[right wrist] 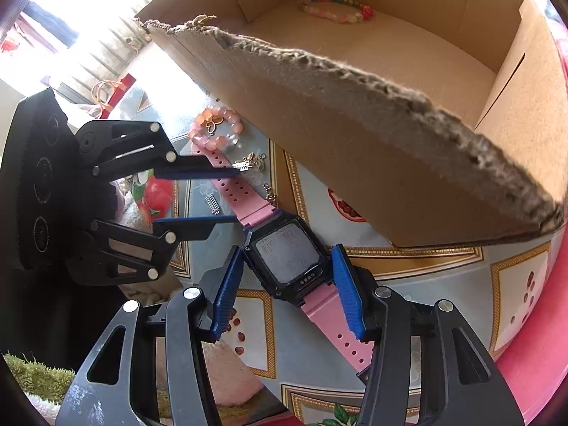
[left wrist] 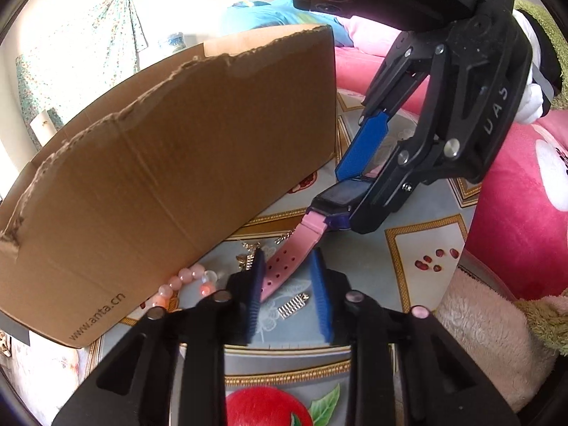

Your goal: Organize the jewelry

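Note:
A watch (right wrist: 287, 259) with a black square body and pink strap (left wrist: 284, 266) hangs slanted over the table. My right gripper (right wrist: 287, 248) is shut on the watch body, one blue pad on each side; in the left wrist view the right gripper (left wrist: 349, 198) comes in from the upper right. The strap's free end runs down between the pads of my left gripper (left wrist: 289, 294), which stand apart and do not pinch it. A cardboard box (right wrist: 355, 149) with a torn rim stands right behind and holds a multicoloured bead bracelet (right wrist: 337, 9).
On the fruit-patterned tablecloth (left wrist: 419, 245) lie a pink bead bracelet (left wrist: 184, 277), a gold chain piece (right wrist: 248, 163) and a small silver comb-like clip (left wrist: 293, 305), all beside the box wall (left wrist: 159, 177). Pink plush cushions (left wrist: 525, 213) crowd the right edge. A white-gloved hand (left wrist: 536, 103) holds the right gripper.

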